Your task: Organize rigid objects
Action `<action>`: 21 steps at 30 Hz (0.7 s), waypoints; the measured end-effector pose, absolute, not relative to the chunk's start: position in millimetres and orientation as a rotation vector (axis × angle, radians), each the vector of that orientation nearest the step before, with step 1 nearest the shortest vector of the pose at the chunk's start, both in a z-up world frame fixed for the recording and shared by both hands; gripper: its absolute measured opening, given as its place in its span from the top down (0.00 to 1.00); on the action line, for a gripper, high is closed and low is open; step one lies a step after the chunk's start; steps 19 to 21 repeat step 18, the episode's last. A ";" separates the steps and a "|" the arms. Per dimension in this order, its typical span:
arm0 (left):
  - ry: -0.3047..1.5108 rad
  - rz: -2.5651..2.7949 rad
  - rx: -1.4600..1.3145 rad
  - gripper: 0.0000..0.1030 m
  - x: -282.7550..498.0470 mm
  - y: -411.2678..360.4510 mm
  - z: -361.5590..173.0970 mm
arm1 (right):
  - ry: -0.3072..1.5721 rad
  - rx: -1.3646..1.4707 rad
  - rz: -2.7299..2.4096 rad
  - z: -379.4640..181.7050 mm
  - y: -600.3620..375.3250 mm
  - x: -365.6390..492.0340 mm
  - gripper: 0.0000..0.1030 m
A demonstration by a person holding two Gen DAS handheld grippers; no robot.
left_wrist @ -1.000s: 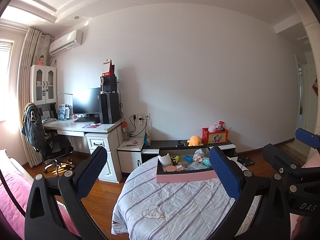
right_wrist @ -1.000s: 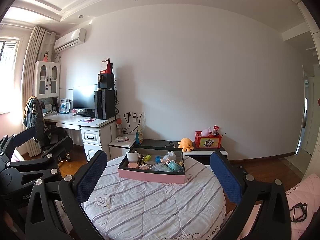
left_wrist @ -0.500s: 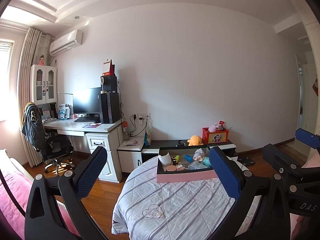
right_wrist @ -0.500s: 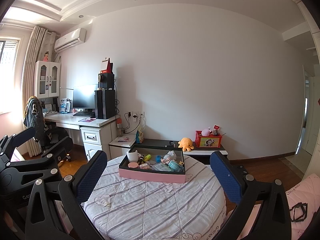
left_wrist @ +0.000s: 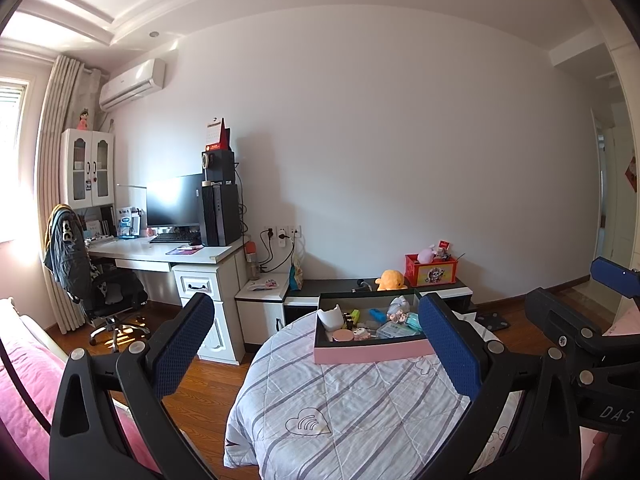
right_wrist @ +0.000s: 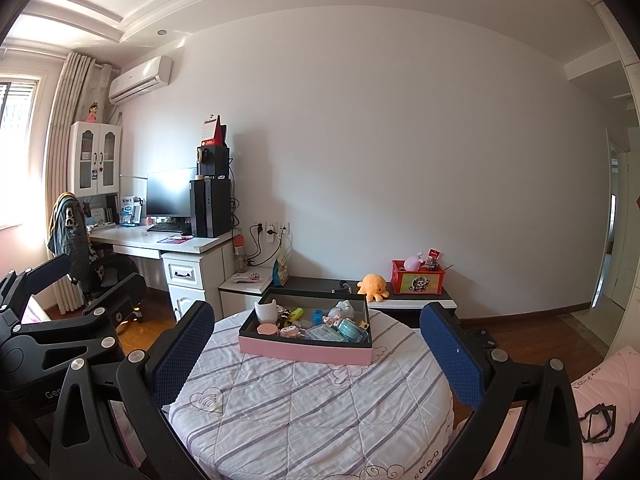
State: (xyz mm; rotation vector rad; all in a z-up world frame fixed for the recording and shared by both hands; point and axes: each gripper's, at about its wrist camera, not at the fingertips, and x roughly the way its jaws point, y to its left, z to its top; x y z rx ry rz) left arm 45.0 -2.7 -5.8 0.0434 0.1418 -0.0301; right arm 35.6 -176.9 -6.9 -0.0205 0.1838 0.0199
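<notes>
A pink-sided, dark-lined box [right_wrist: 304, 352] [left_wrist: 372, 354] rests on the far part of a round table with a striped quilted cover [right_wrist: 304, 408] [left_wrist: 352, 408]. Inside lie several small items: a white cat-eared cup [right_wrist: 266, 311] [left_wrist: 330, 317], a round pink case [right_wrist: 267, 329], a teal jar [right_wrist: 347, 326], a grey figurine [right_wrist: 342, 310]. My left gripper [left_wrist: 316, 340] and my right gripper [right_wrist: 316, 344] hang open above the near half of the table, well short of the box, with nothing between the blue pads. The right gripper's body shows at the right edge of the left wrist view.
A white desk [right_wrist: 160, 242] with a monitor, a computer tower and a chair [right_wrist: 80, 248] stands at the left. A low dark cabinet [right_wrist: 400, 300] along the wall carries an orange plush [right_wrist: 372, 285] and a red toy box [right_wrist: 418, 278]. Wooden floor surrounds the table. Pink bedding [left_wrist: 24, 384] lies left.
</notes>
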 end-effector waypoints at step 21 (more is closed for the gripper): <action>0.142 -0.031 0.044 0.00 44.9 -2.5 -5.0 | 0.183 -0.020 0.025 -10.2 -174.9 32.6 0.00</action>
